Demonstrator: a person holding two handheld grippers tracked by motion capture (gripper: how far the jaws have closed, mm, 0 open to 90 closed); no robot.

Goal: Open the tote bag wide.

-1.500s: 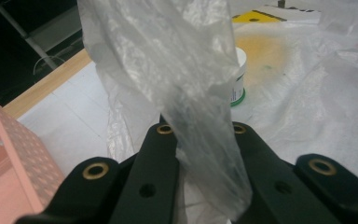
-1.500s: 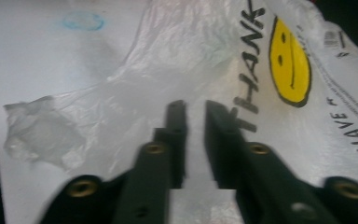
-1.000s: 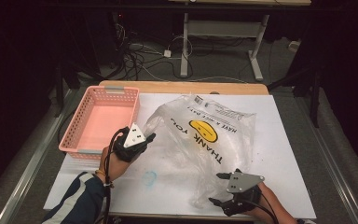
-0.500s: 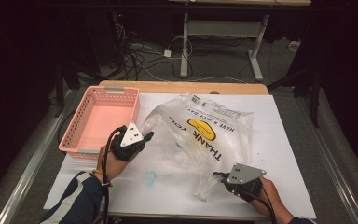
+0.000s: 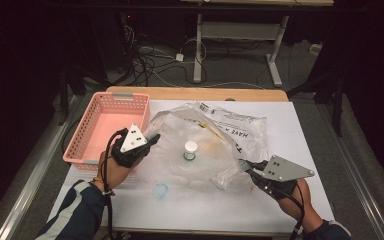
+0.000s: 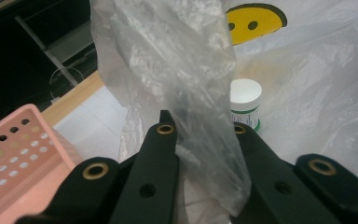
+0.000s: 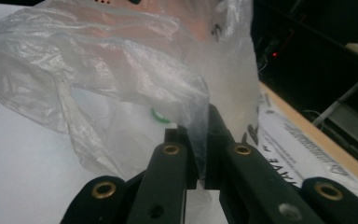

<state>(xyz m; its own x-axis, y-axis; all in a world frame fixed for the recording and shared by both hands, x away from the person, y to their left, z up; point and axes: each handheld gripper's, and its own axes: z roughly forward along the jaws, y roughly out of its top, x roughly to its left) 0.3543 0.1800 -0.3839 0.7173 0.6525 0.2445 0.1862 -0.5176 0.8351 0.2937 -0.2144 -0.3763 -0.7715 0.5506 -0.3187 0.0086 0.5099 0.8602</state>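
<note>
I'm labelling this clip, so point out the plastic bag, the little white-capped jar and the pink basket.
plastic bag (image 5: 220,131), high view, on its printed upper side.
white-capped jar (image 6: 245,95), left gripper view, on its white cap.
pink basket (image 5: 82,136), high view, on its left wall.

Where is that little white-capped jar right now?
In the high view the jar stands mid-table inside the clear plastic bag, between the two grippers and right of the pink basket.

Plastic bag (image 5: 207,135) thin, glossy (crinkled); pink basket (image 5: 87,135) matt plastic.
</note>
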